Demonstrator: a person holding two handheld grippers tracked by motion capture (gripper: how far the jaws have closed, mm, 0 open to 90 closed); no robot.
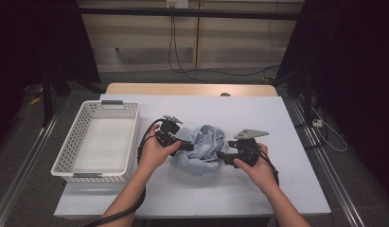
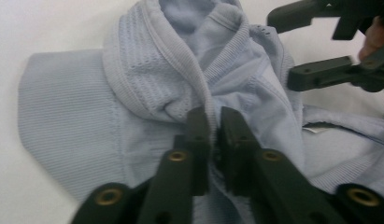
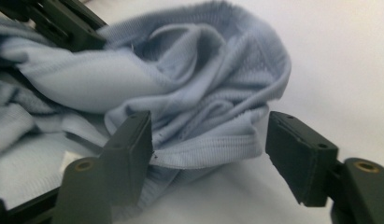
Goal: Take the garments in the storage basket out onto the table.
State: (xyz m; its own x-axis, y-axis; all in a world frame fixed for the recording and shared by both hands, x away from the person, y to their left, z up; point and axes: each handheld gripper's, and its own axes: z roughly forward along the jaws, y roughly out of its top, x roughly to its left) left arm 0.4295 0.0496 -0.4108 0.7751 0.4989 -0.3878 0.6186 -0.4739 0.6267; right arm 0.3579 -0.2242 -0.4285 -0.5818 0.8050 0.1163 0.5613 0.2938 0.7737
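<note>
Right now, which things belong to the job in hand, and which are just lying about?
In the job:
- light blue garment, crumpled on the table
- left hand-held gripper, shut on a fold of it
- right hand-held gripper, open around its edge

Lying about:
- white basket
- wall cables

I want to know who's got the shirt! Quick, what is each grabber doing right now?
Left gripper: closed, pinching a fold of the light blue cloth.
Right gripper: open, jaws spread around the cloth's edge, not holding it.

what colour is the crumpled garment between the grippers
Pale blue, plain with a ribbed knit texture; the garment shows best in the left gripper view.
</note>
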